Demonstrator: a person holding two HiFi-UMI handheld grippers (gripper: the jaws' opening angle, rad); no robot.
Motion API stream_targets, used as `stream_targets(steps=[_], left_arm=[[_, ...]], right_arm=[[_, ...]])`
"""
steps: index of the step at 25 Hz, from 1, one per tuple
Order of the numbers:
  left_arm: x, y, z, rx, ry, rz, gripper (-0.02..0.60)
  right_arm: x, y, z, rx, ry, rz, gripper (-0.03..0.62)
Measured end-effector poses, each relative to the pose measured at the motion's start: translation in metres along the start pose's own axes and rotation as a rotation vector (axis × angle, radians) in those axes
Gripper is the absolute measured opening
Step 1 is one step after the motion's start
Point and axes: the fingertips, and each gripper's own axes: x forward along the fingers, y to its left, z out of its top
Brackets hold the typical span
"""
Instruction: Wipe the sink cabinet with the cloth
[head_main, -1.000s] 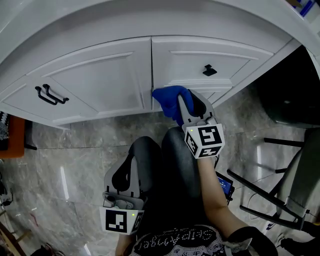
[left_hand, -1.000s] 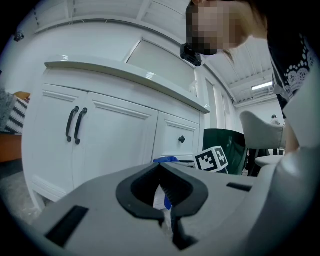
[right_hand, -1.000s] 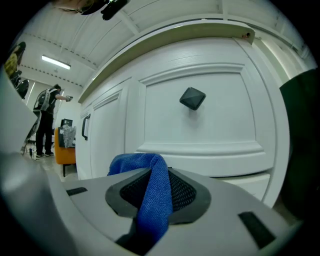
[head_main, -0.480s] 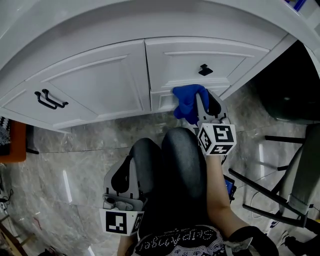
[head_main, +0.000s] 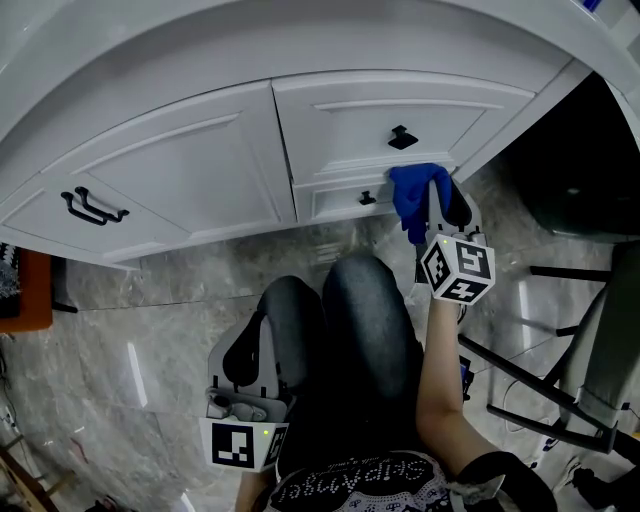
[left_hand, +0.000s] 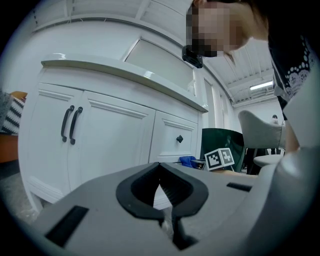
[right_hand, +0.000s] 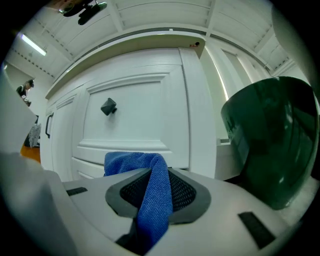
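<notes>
Right gripper (head_main: 436, 208) (right_hand: 157, 194) is clenched on the blue cloth (head_main: 411, 194) (right_hand: 134, 162). In the right gripper view, a strip of cloth runs down between the 2 jaws, and the rest bunches out past the tips on the far-left side. In the head view the bunched part sits at the far end of the jaws, against the front of the white sink cabinet (head_main: 190, 165), at the right end of the lower drawer (head_main: 340, 200). It looks to be touching, just below the upper drawer (head_main: 400, 115) and near the cabinet's right corner. Black square knob (head_main: 400, 137) is just far-left of the cloth; the small lower knob (head_main: 368, 198) is left of it.

Left gripper (head_main: 264, 326) (left_hand: 165, 195) is closed with nothing in it: the jaws meet at the tips, with only a thin sliver of gap behind them. It is held low by the person's left knee (head_main: 290, 300), well apart from the cloth and the cabinet.

2 black bar handles (head_main: 94, 206) are on the left door, far from both grippers. The person sits on the near side, dark trousers, legs pointing at the cabinet. Grey marbled floor (head_main: 150, 290) is underneath. Dark green object (right_hand: 272, 140) stands right of the cabinet.
</notes>
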Motion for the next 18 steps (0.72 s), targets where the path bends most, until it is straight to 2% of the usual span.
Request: stream_targets(steps=[6, 13, 18], left_arm=[[0.002, -0.002, -0.002, 0.002, 0.000, -0.007, 0.003], [0.000, -0.004, 0.003, -0.012, -0.027, -0.022, 0.003], [-0.006, -0.001, -0.004, -0.004, -0.001, -0.007, 0.003]], right_arm=[[-0.002, -0.043, -0.005, 0.054, 0.000, -0.122, 0.106], [-0.001, -0.049, -0.005, 0.051, 0.004, -0.162, 0.106], [-0.008, -0.040, 0.000, 0.046, 0.003, -0.165, 0.106]])
